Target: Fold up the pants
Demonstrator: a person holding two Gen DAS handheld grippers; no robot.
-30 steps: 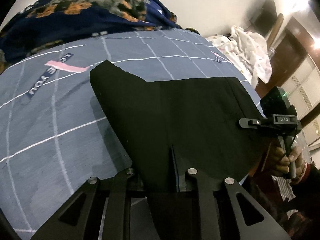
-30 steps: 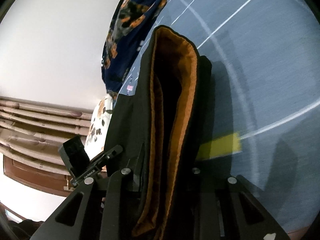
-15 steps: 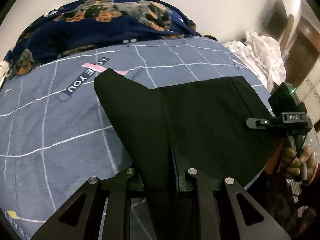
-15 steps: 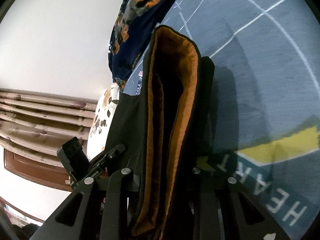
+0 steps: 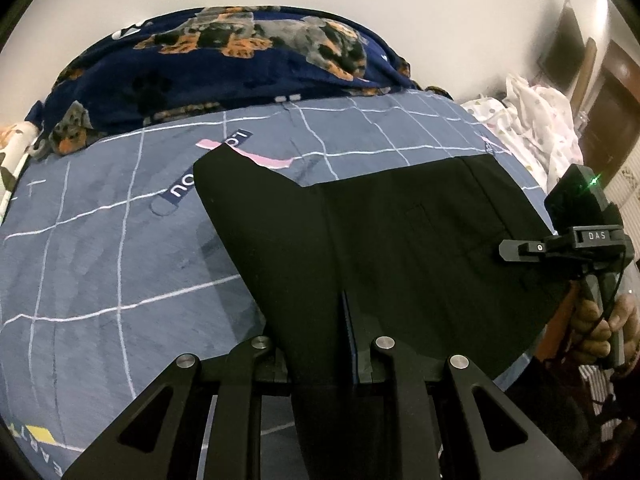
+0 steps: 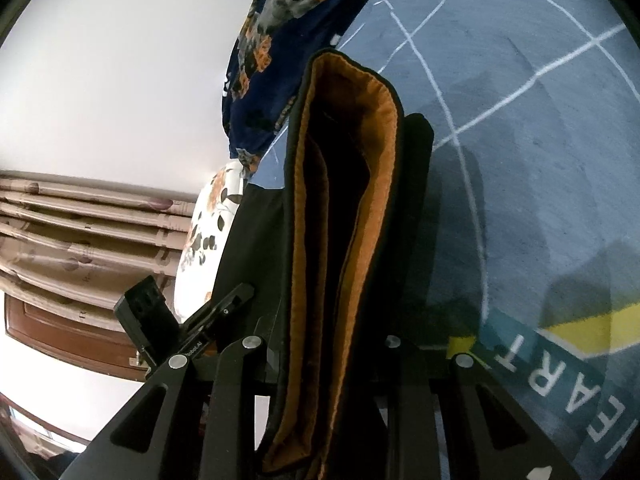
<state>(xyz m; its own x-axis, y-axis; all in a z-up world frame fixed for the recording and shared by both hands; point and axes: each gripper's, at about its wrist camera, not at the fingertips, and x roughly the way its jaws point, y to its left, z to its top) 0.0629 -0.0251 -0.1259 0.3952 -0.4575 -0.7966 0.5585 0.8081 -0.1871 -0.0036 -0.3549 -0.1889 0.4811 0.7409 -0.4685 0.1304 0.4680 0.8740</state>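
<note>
Between two tongs (image 5: 322, 364): one pants (image 5: 380, 248).

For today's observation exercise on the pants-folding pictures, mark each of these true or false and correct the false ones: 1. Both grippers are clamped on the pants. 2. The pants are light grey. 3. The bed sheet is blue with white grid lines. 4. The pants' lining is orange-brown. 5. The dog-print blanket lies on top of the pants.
1. True: the left gripper and the right gripper are each shut on the pants.
2. False: they are black.
3. True: the bed sheet is blue with white lines.
4. True: the lining shows orange-brown in the right wrist view.
5. False: the dog-print blanket lies beyond the pants, apart from them.
</note>
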